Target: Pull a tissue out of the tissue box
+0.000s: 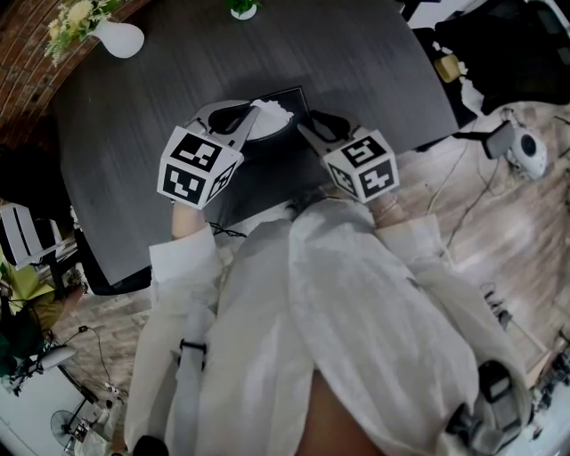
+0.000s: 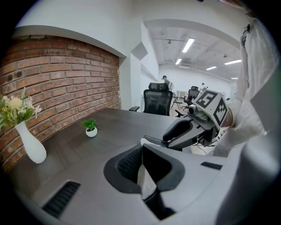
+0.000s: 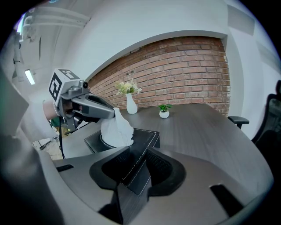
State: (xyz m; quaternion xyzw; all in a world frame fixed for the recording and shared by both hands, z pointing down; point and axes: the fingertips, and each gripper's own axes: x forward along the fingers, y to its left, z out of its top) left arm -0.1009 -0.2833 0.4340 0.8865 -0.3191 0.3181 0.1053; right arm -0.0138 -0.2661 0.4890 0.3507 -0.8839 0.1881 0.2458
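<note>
A black tissue box (image 1: 283,100) with white stitching lies on the dark table (image 1: 356,71) in front of me. A white tissue (image 1: 271,113) stands up out of its round opening. My left gripper (image 1: 252,114) comes in from the left and is shut on that tissue; in the left gripper view a thin white strip of tissue (image 2: 145,178) runs between the closed jaws. My right gripper (image 1: 305,131) is shut on the box's near right corner. The right gripper view shows that box corner (image 3: 137,169) pinched in the jaws, with the tissue (image 3: 116,129) behind, held by the left gripper (image 3: 112,115).
A white vase (image 1: 120,37) with flowers stands at the table's far left, and a small potted plant (image 1: 242,9) at the far edge. A brick wall (image 3: 184,74) lies beyond. Office chairs (image 2: 158,100) stand past the table's end. Cables and a white device (image 1: 525,151) lie on the floor to the right.
</note>
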